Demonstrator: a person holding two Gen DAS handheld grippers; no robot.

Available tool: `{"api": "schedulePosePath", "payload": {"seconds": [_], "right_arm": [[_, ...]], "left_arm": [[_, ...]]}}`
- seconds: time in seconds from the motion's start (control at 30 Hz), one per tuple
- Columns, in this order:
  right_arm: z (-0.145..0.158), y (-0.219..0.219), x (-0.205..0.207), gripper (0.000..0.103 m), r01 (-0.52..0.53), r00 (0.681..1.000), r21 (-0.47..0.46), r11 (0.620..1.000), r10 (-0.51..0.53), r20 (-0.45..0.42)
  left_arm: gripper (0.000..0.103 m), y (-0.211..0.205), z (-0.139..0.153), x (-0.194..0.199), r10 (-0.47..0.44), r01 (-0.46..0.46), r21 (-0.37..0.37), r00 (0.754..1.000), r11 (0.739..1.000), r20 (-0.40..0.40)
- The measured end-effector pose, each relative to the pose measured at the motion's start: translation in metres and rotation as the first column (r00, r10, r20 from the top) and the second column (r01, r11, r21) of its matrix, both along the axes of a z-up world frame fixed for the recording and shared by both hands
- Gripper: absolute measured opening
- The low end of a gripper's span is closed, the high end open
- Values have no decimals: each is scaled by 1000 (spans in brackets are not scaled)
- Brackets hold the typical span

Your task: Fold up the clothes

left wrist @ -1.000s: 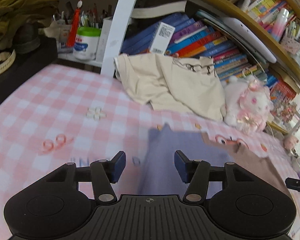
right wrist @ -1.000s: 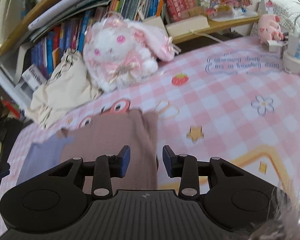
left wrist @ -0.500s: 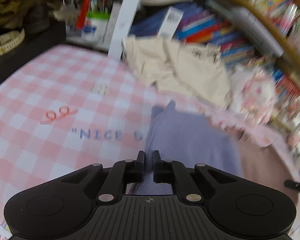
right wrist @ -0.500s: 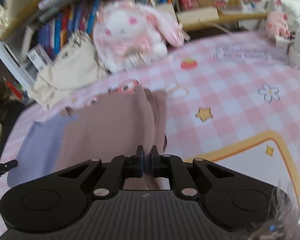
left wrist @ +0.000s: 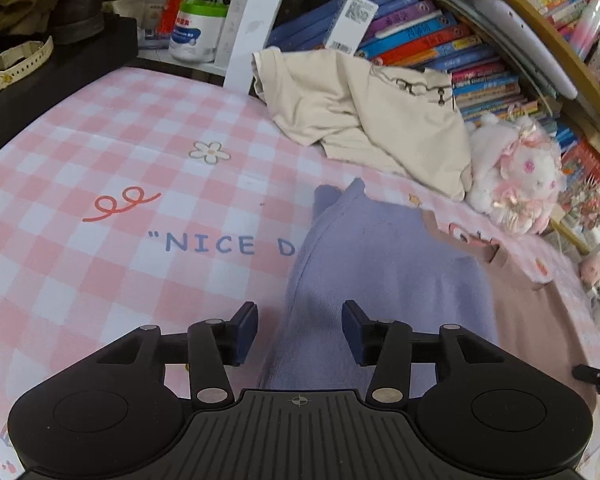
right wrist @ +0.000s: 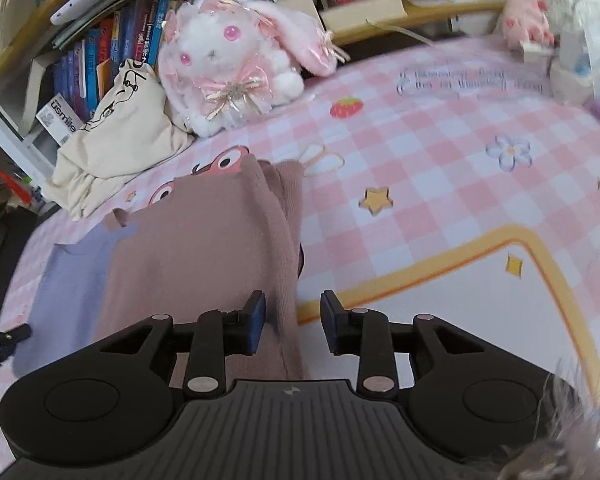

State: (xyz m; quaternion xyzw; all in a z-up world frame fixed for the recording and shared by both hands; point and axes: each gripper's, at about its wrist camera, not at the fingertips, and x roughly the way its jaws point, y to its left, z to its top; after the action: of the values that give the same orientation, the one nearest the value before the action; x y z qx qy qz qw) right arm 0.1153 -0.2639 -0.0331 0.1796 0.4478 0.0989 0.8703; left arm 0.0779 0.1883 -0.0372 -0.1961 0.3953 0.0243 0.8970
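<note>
A garment with a lavender part and a dusty-pink part lies flat on the pink checked cloth. My left gripper is open, its jaws straddling the lavender part's left edge, holding nothing. My right gripper is open over the pink part's right folded edge, holding nothing. The lavender part also shows at the left in the right wrist view, and the pink part at the right in the left wrist view.
A crumpled cream garment lies at the back by the bookshelf. A white and pink plush rabbit sits next to it. A small pink toy and white items stand at the far right.
Both grippers were shut on the garment's edges half a second ago; both have since opened and let it go. The garment lies flat.
</note>
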Motion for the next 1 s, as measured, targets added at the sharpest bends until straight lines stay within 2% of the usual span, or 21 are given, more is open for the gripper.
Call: {"api": "schedulePosePath", "payload": {"seconds": [0.13, 0.17, 0.2, 0.27, 0.77, 0.87, 1.0], "right_arm": [[-7, -1, 1, 29, -8, 1000, 44, 999, 9, -23], [-8, -1, 2, 27, -13, 1000, 58, 998, 14, -28], [-9, 0, 2, 22, -16, 999, 73, 997, 18, -31], [-10, 1, 3, 20, -21, 999, 92, 996, 24, -36], [-8, 34, -4, 22, -99, 994, 70, 993, 102, -30], [-8, 35, -5, 24, -106, 994, 60, 993, 107, -24], [-5, 36, -6, 35, -105, 994, 31, 994, 105, -11]], "left_arm": [[38, -5, -4, 0, -41, 41, -28, 999, 999, -11], [30, -6, -5, 0, -44, 44, -31, 999, 999, -10], [27, -5, -5, -2, -43, 42, -41, 999, 998, -9], [23, -2, -5, -5, -40, 39, -61, 999, 997, -7], [25, 22, -4, -27, 19, -20, -51, 999, 999, -26], [29, 23, -5, -28, 23, -24, -40, 999, 999, -24], [31, 20, -1, -30, 35, -35, -4, 999, 999, -16]]}}
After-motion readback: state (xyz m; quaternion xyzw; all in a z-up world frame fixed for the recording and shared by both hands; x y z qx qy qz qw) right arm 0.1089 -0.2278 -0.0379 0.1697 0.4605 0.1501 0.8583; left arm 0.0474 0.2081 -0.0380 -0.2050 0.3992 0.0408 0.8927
